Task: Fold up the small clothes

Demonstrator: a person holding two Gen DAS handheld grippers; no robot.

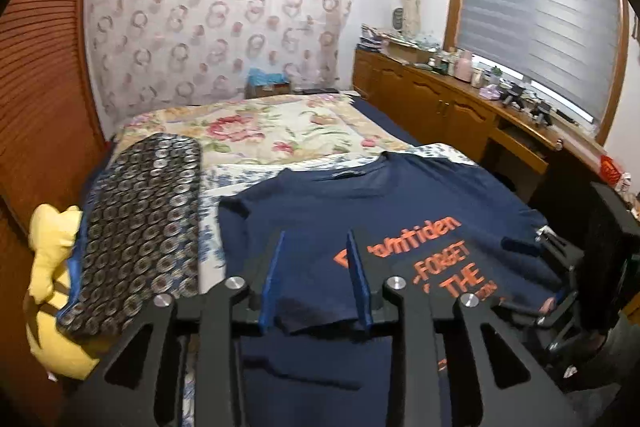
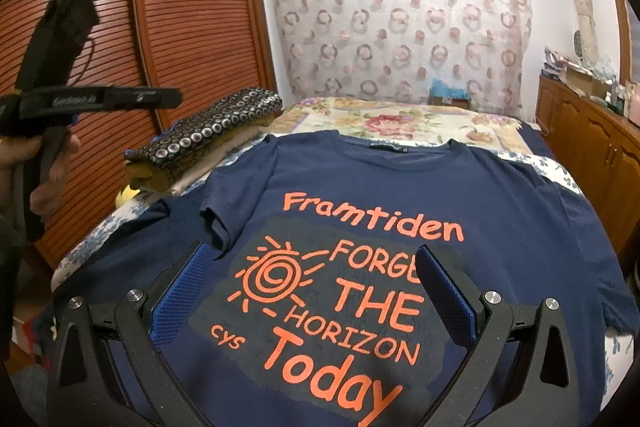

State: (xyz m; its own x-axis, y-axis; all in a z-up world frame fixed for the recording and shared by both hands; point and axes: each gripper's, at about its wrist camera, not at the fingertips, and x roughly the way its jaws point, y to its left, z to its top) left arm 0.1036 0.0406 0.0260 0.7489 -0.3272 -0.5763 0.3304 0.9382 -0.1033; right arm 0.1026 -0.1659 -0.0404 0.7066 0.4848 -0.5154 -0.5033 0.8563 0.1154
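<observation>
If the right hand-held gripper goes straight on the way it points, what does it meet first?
Most likely the navy T-shirt on the bed: the right hand-held gripper stands open, pointing down at the orange print. Nothing else shows in between, though depth is unclear.

Between our right gripper's [image 2: 316, 281] blue pads we see a navy T-shirt [image 2: 500, 211] with orange print. Left of it lies a black cushion [image 2: 216, 129] patterned with silver rings, and beyond, a floral bedspread [image 2: 400, 123].

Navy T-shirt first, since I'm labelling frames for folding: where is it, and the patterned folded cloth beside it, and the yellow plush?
Navy T-shirt [image 2: 500, 195], right wrist view, plain chest right of the print.
Patterned folded cloth [image 1: 140, 227], left wrist view, middle of its top.
Yellow plush [image 1: 50, 251], left wrist view, its upper body.
</observation>
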